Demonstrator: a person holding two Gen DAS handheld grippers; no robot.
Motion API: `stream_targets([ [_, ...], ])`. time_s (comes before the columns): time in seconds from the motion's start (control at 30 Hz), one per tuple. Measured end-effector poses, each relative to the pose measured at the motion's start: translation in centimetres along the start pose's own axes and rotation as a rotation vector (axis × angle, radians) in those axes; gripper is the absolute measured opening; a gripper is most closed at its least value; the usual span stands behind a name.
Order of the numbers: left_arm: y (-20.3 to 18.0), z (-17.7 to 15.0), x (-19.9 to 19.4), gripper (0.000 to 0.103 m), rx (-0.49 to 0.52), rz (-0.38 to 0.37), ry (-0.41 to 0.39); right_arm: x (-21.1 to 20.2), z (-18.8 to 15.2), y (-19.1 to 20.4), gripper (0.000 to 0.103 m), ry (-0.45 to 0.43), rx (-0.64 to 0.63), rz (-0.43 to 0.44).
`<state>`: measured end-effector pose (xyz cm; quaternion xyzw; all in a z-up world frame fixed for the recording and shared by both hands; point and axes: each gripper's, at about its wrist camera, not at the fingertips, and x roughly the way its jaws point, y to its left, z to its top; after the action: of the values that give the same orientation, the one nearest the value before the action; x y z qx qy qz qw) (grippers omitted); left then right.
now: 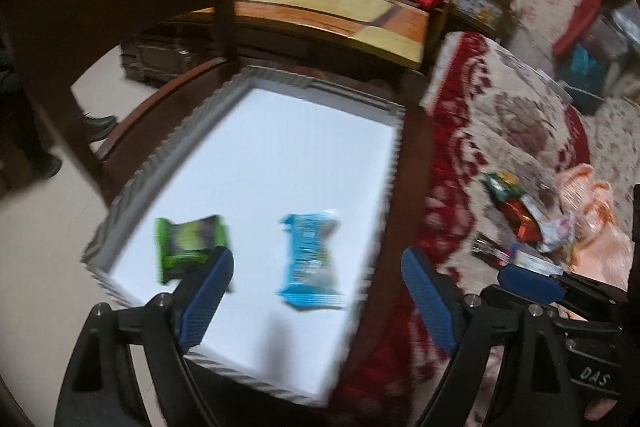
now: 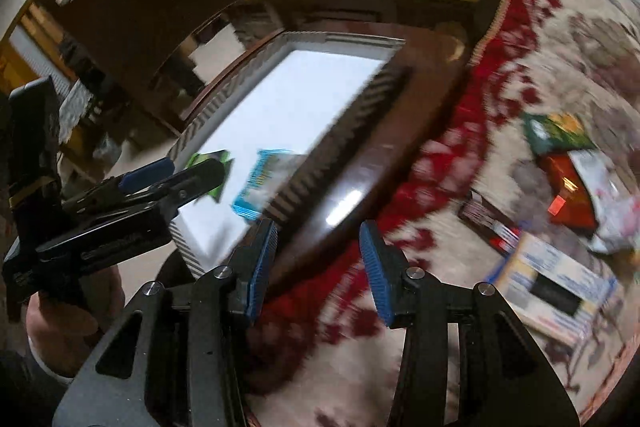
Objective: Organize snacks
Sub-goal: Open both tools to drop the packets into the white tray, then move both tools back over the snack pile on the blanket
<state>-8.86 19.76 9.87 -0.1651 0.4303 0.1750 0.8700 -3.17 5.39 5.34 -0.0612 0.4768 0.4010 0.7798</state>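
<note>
Both tongs, left (image 1: 318, 303) and right (image 2: 318, 269), open and empty; snack pile (image 1: 524, 223) beside white tray (image 1: 248, 83).

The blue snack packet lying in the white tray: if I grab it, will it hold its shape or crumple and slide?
The blue snack packet looks like thin, puffy film, so it will probably crumple under the jaws. It is likely light. Lying flat on the white tray's smooth floor, it may slide when nudged.

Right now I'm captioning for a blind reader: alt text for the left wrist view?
An open hand-held gripper hangs over a white tray holding a green snack packet and a blue snack packet; more snacks lie on a patterned cloth to the right.
</note>
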Motion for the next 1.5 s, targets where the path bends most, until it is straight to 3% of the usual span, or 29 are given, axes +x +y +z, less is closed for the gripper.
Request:
stream_targets([
  [0.57,-10.2,-0.9,1.2,0.088,0.154,-0.115,0.059,-8.0,-7.0,-12.7,0.043,-0.103,0.263,-0.137],
  [0.7,-11.4,-0.7,2.0,0.088,0.168,-0.117,0.08,-8.7,-7.8,-14.5,0.05,-0.123,0.295,-0.14],
  [1.07,-13.9,0.9,4.4,0.088,0.224,-0.122,0.117,-8.8,-8.4,-16.7,0.05,-0.13,0.337,-0.116],
  [1.2,-12.8,0.6,5.3,0.088,0.182,-0.103,0.141,-8.1,-8.0,-16.5,0.05,-0.12,0.323,-0.118],
  [1.4,-11.5,0.4,5.3,0.088,0.165,-0.091,0.142,-6.4,-3.8,-15.7,0.05,-0.094,0.224,-0.154],
  [1.5,-11.0,0.4,5.2,0.088,0.153,-0.087,0.142,-4.9,-1.7,-14.9,0.05,-0.067,0.164,-0.101],
])
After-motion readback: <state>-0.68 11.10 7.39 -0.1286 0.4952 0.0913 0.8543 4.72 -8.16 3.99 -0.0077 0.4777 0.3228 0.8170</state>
